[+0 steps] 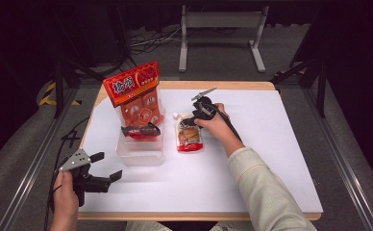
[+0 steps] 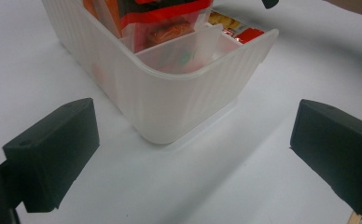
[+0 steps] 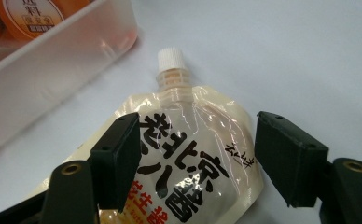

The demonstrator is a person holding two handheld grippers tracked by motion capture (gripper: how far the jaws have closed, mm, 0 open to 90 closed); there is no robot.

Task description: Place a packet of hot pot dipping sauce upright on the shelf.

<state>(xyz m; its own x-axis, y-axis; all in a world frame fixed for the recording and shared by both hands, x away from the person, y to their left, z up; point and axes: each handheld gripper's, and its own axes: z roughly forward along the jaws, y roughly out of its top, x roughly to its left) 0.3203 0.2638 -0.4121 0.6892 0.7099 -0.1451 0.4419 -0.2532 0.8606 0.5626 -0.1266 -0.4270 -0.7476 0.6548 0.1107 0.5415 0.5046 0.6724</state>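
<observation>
Right gripper (image 3: 195, 158) is poised over the spouted sauce pouch (image 1: 189, 135), fingers (image 3: 118, 158) spread wide, one on either side of the pouch body just below the spout. In the right gripper view neither finger presses the film, so nothing is gripped yet. The pouch lies flat on the white surface (image 1: 271, 159), white screw cap (image 3: 171, 57) pointing away from the person, just to the right of the clear plastic bin (image 1: 140, 150). Straddling the pouch near its stiffer neck looks sensible: the lower body is soft and would likely buckle.

Left gripper (image 1: 108, 166) sits near the front left corner of the surface, fingers open and empty, aimed at the near rounded corner of the bin (image 2: 170, 102). Probably placed there to steady the bin if it needs it; it is near the bin but not touching.

Bin contents: a tall orange snack bag with a red header card (image 1: 135, 94) standing upright at the back, and a small dark red-and-black packet (image 1: 140, 130) lying across the middle. A translucent divider (image 2: 188, 44) shows inside, and the front compartment looks free.

In the way: the bin wall next to the pouch, and the tall bag, which overhangs the back section. Judged step: close on the pouch, lift, clear the rim.
</observation>
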